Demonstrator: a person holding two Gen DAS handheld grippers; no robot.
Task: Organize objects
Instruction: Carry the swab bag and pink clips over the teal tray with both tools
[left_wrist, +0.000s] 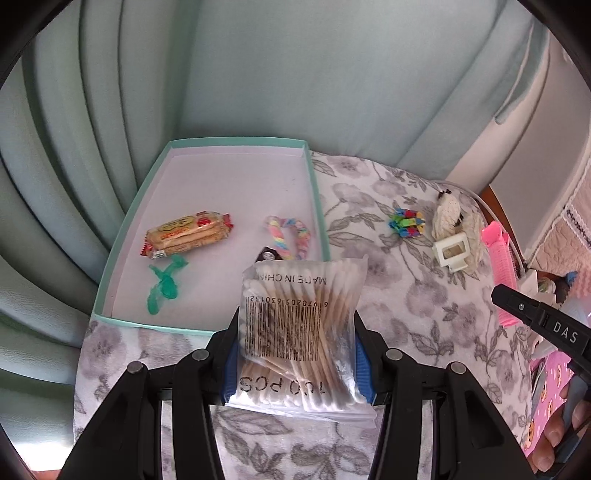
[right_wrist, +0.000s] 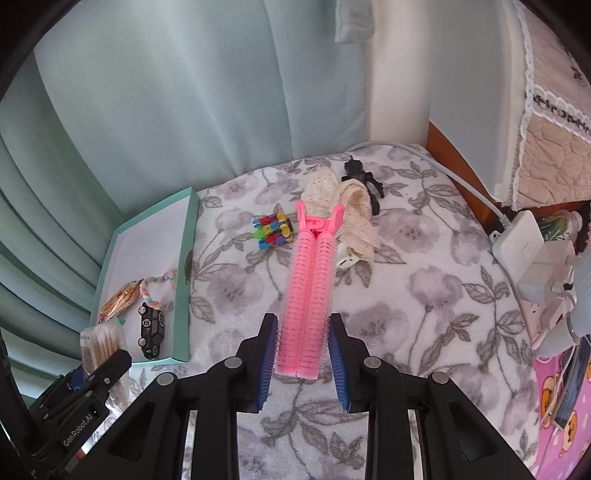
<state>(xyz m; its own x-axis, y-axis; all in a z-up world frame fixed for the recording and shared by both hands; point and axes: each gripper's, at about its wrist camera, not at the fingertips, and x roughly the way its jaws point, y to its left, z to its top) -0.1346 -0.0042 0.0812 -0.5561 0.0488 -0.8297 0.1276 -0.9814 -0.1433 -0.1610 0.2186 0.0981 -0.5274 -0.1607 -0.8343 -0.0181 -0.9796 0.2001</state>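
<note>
While the left tongs (left_wrist: 295, 354) pinch a swab bag (left_wrist: 301, 332) above the tray's (left_wrist: 122, 229) near edge, the right tongs (right_wrist: 303, 354) stand spread around a pink clip (right_wrist: 310, 291); only the right view shows the tray's toy car (right_wrist: 150, 330).

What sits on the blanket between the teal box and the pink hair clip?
A small multicoloured toy lies between the teal box and the pink hair clip, apart from both; the right wrist view shows it best.
</note>
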